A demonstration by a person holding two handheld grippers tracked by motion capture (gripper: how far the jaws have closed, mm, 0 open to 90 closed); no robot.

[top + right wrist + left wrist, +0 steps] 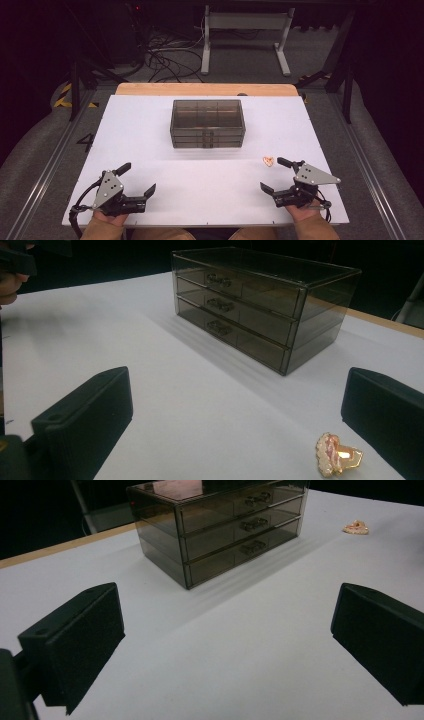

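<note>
High view shows you at the start of the work: your left gripper [140, 179] and your right gripper [276, 175] both rest low on the white tabletop [150, 130] near the bottom of the frame, and nothing is picked up yet. The jaws of both stand wide open, with only bare tabletop between them.

The small gold clip [268, 161] lies at the lower right of the frame, just beside the upper tip of your right gripper and apart from it. In the right gripper view the clip [336, 455] sits at the lower right, close to the right jaw. It looks like shiny gold metal with a pink, scalloped face, small and thin.

The drawer box [207, 123] stands in the middle of the frame, well apart from both grippers. It is smoky, see-through plastic, rectangular, with three flat drawers, all shut, each with a small handle.

I judge that the next move is to bring your right jaws over the clip and close gently, because it is flat and smooth and may slide.
</note>
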